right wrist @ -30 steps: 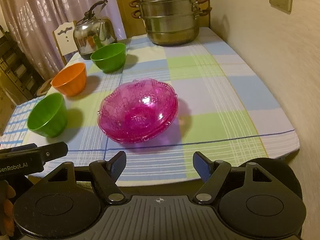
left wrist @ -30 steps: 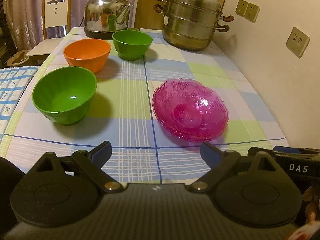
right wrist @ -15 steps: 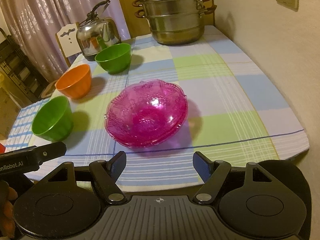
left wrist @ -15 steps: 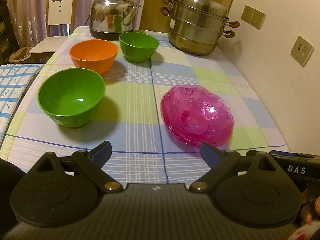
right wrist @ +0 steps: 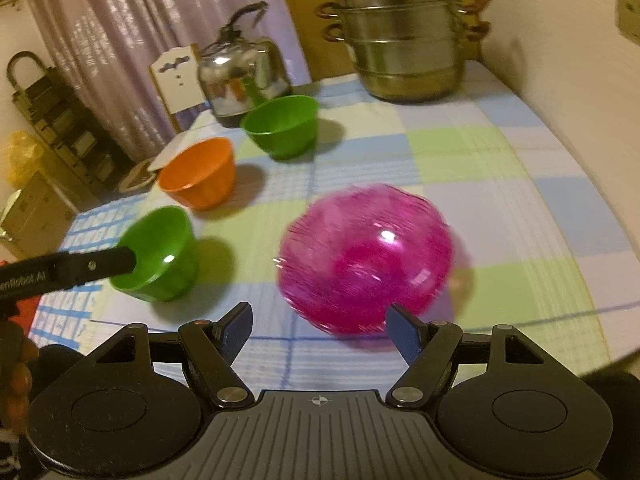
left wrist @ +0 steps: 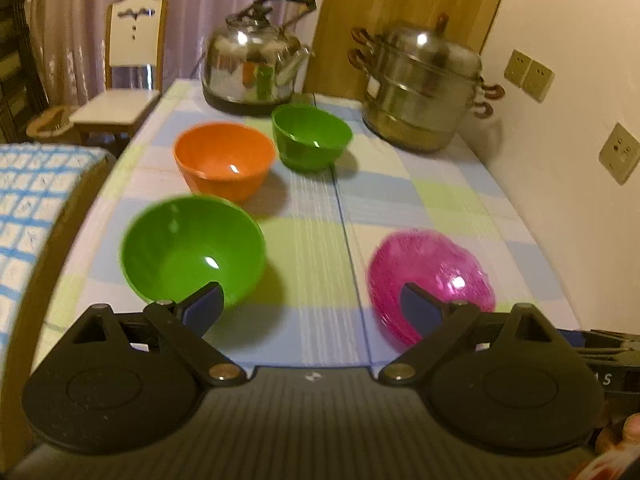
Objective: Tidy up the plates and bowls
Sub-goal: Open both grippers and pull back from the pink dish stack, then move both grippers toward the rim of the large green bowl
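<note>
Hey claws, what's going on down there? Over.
Left claw and right claw open, empty. Pink bowls stacked; three plastic bowls apart. Nothing blocking.

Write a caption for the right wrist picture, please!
Open right gripper hovers before stacked pink dishes, beside two green bowls and an orange bowl.

Two green bowls (left wrist: 192, 248) (left wrist: 310, 136), one orange bowl (left wrist: 224, 160), one stack of pink glass plates (left wrist: 432, 276) — its number can't be told — plus one kettle (left wrist: 256, 72), one steamer pot (left wrist: 420, 88), one chair (left wrist: 128, 76).
</note>
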The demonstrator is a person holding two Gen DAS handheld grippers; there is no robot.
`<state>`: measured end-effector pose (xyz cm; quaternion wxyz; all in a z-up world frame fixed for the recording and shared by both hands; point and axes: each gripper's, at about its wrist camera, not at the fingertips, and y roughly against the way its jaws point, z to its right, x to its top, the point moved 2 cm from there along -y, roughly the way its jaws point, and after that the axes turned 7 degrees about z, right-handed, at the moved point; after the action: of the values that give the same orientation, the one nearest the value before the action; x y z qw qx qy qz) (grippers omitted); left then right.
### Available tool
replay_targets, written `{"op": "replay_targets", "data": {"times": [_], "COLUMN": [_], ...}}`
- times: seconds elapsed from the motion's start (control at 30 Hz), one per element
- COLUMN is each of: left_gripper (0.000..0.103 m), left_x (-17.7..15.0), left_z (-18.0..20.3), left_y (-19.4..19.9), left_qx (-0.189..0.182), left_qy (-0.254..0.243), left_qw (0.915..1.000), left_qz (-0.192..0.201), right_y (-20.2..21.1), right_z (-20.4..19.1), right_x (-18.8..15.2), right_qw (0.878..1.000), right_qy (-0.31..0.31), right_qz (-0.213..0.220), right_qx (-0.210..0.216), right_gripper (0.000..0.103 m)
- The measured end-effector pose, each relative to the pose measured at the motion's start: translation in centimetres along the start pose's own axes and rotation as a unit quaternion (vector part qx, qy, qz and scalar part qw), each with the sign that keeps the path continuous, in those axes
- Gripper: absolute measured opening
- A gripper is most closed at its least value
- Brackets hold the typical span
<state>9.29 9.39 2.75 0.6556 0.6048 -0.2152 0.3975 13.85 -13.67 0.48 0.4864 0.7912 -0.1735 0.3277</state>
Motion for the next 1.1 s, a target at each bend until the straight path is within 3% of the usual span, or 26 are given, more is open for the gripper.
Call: {"op": "replay_targets", "data": {"times": [0.3, 0.63, 0.97, 1.1], "left_gripper": [0.094, 0.093, 0.077, 0.064], "left_x": [3.4, 4.4, 2.8, 2.0], "left_z": [-5.1, -12.3, -16.7, -17.5], "left_y": [-0.4, -3.7, -8.3, -9.7], "left_qx": [0.016, 0.049, 0.057, 0.051], "left_qy": [0.007, 0.030, 0.041, 0.043], "left_qw": [0.9998, 0.9983, 0.9961, 0.9956], "left_qz": [0.013, -0.011, -0.053, -0.065], "right_y": [-3.5, -9.6, -16.7, -18.6], "right_z": [-4.2, -8.2, -10.4, -11.2], "right_x": [2.3, 4.4, 4.0, 3.5], "right_qw": [0.999, 0.996, 0.991, 0.989], "right_qy": [0.017, 0.039, 0.051, 0.060], "right_qz": [0.000, -0.020, -0.068, -0.082], "right_qx": [0.041, 0.074, 0.100, 0.111], "right_gripper": [0.073, 0.073, 0.073, 0.062]}}
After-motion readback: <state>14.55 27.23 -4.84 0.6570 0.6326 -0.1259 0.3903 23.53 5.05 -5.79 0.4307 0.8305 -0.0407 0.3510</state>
